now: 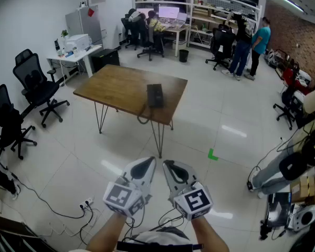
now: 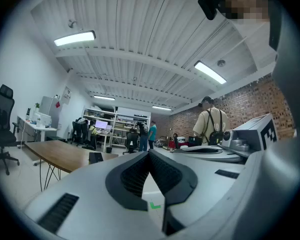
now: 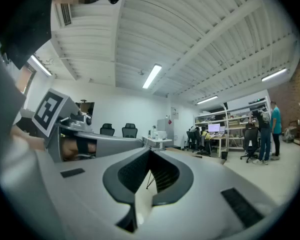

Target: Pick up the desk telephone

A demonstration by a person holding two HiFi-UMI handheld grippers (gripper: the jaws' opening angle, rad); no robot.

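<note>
Wooden table point(image 1: 115, 91), black office chairs point(image 1: 35, 83)

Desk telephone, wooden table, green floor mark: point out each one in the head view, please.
Desk telephone point(image 1: 155, 95): head view, middle of its black body.
Wooden table point(image 1: 115, 88): head view, bare top left of the telephone.
Green floor mark point(image 1: 212, 154): head view, its corner.

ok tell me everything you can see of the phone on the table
The phone is a small, black, roughly rectangular unit that looks like plastic. It lies flat on the wooden table, close to the table's near edge and toward its right end, long side pointing away from the camera. A dark cord hangs off the table edge in a loop below it. Only the table touches it. Handset and keys are too small to make out.
</note>
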